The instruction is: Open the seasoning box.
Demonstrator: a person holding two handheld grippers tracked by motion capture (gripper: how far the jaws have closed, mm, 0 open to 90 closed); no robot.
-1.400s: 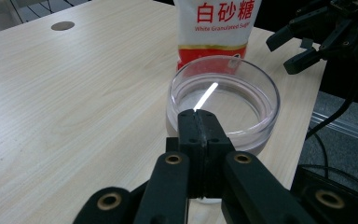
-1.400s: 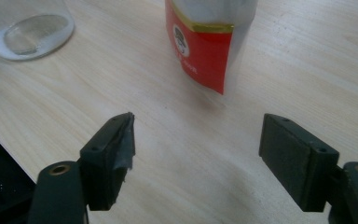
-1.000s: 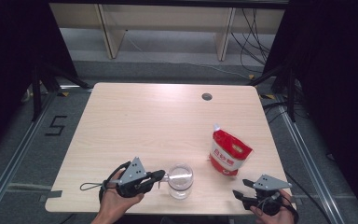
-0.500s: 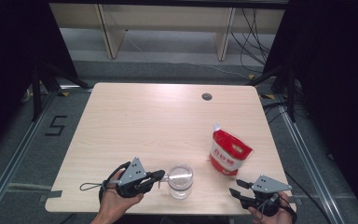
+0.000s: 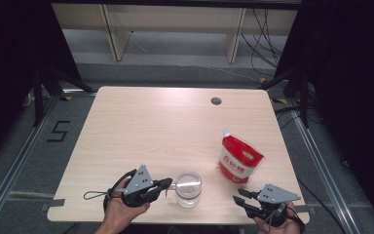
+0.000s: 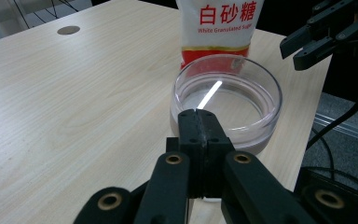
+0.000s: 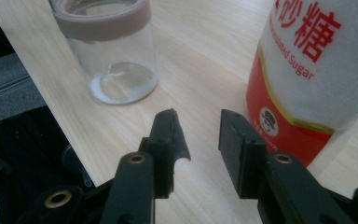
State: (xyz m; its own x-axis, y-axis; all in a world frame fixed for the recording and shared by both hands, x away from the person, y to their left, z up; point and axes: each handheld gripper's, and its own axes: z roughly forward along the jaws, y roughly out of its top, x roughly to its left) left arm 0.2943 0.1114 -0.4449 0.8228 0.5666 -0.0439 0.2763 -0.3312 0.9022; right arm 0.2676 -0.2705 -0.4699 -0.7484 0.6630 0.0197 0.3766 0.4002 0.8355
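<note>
Left hand-held gripper (image 6: 199, 122), jaws pressed together on a thin white spoon handle (image 6: 209, 94), holds it over the clear glass jar (image 5: 188, 187) just ahead. Right hand-held gripper (image 7: 196, 126), empty, has been closing and stands half-open beside the red-and-white sugar pouch (image 5: 239, 159). Judging by the thin white layer in the jar, sugar transfer seems begun, not finished.

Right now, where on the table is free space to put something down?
The table is bare across its far and left parts, from the cable hole back to the left edge. The near edge is crowded: glass jar, sugar bag, and both hand-held grippers.
</note>
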